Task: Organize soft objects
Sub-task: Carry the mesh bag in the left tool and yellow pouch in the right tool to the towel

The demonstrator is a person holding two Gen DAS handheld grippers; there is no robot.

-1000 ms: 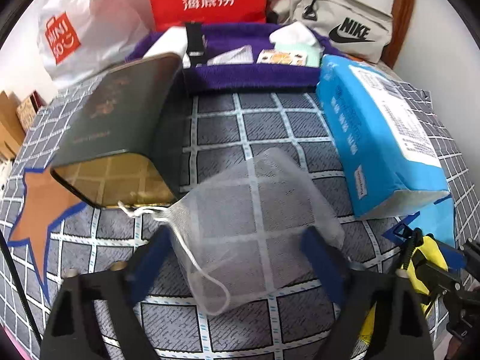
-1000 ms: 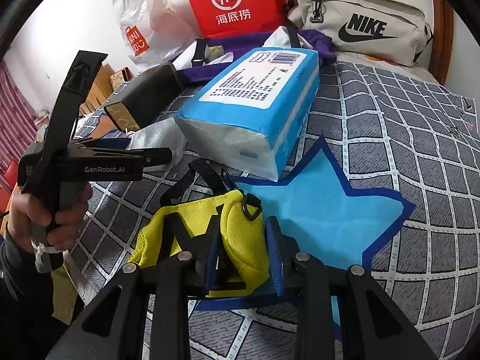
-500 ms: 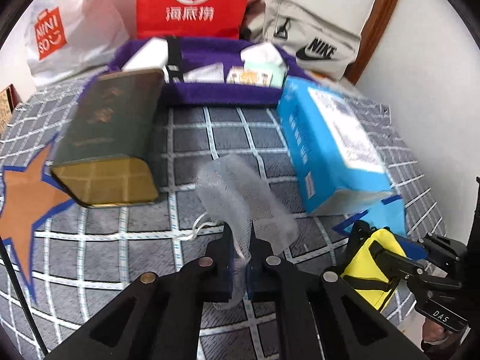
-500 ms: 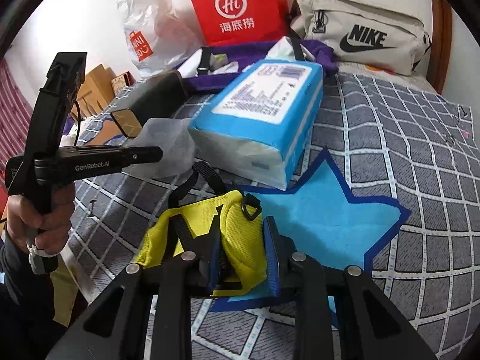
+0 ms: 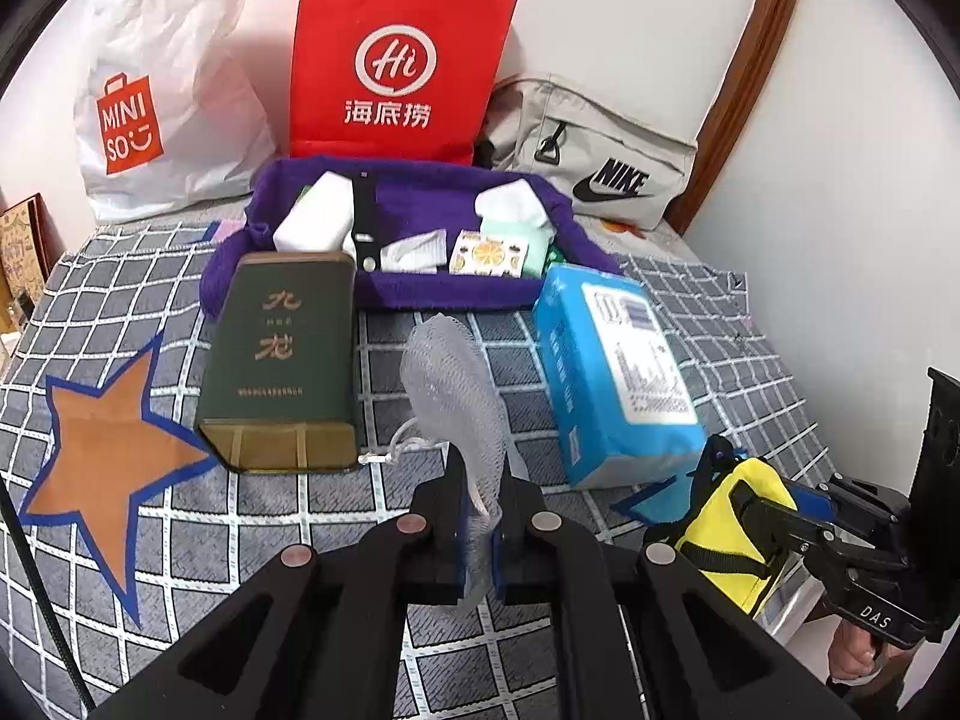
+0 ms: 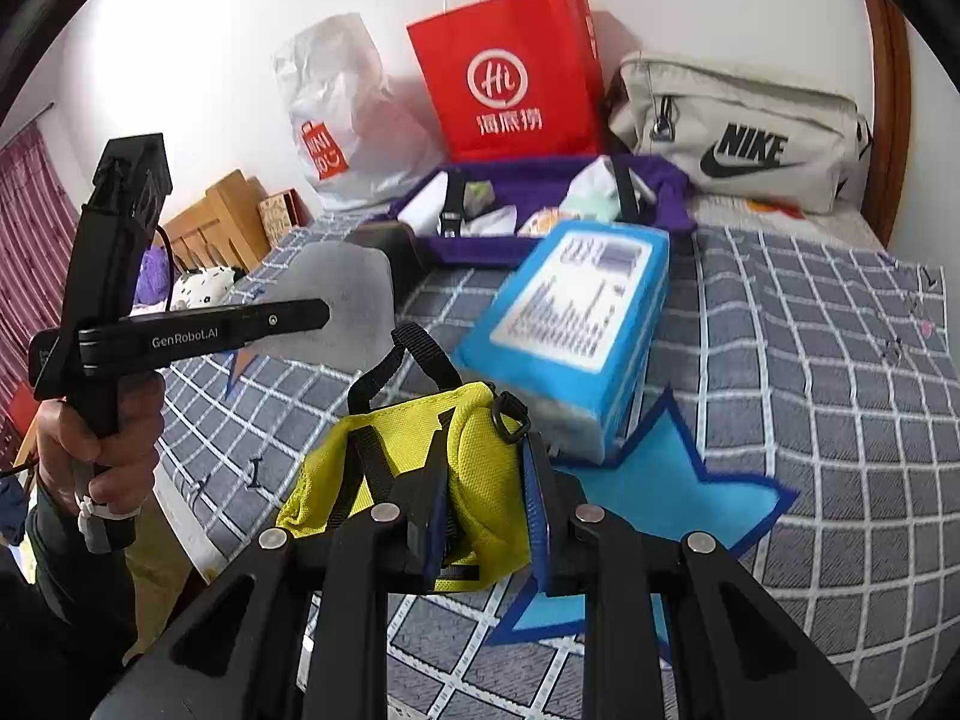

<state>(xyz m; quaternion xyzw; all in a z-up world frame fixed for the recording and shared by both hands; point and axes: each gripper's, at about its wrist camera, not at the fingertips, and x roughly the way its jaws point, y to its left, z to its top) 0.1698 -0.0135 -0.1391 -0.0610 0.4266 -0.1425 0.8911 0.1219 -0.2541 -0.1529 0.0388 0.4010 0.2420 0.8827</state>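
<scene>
My left gripper point(image 5: 478, 516) is shut on a translucent white mesh drawstring pouch point(image 5: 456, 396) and holds it up above the checked bedspread; the pouch also shows in the right wrist view point(image 6: 351, 300). My right gripper point(image 6: 483, 474) is shut on a yellow fabric pouch with black straps point(image 6: 414, 456), lifted above the blue star mat point(image 6: 654, 492); the yellow pouch shows at lower right in the left wrist view point(image 5: 738, 528). A purple fabric tray point(image 5: 420, 291) with several small soft items stands at the back.
A dark green tin point(image 5: 282, 360) lies left of the mesh pouch, by an orange star mat point(image 5: 108, 468). A blue tissue pack point(image 5: 612, 378) lies right. A white Miniso bag point(image 5: 162, 90), red paper bag point(image 5: 396, 66) and Nike bag point(image 5: 600, 162) line the wall.
My left gripper closed on the mesh pouch and lifted it off the bedspread. My right gripper rose with the yellow pouch off the blue star.
</scene>
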